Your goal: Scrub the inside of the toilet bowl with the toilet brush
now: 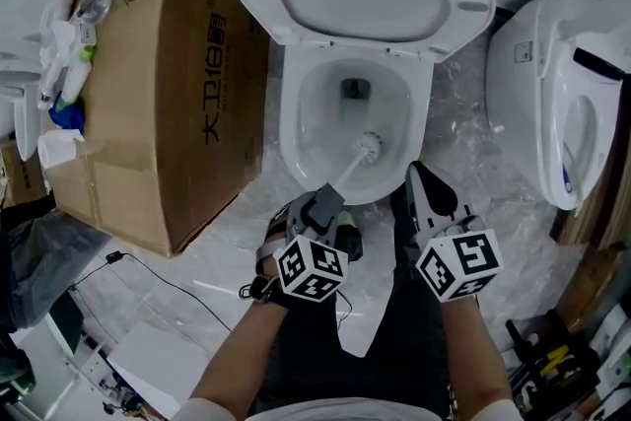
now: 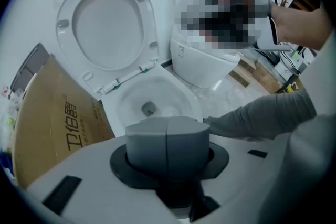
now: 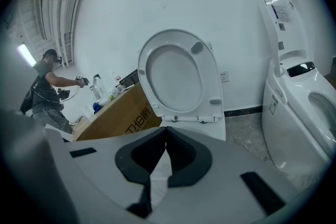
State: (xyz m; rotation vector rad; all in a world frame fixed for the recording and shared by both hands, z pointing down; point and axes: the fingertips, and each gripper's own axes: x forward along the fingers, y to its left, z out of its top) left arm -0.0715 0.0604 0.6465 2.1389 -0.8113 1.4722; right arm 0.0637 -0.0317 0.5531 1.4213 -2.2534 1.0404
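Head view: brush (image 1: 367,151) between left fingers (image 1: 321,206).

White wall (image 3: 157,2), marbled floor (image 1: 473,163) (cardboard box (image 1: 158,94) at left).

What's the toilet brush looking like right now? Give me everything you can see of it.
The toilet brush has a slim white shaft and a round white bristle head, plastic by the look. It slants from the left gripper, which is shut on its grey handle end, forward and down into the toilet bowl. The head sits low by the bowl's near inner wall, short of the drain. Contact with the surface cannot be confirmed.
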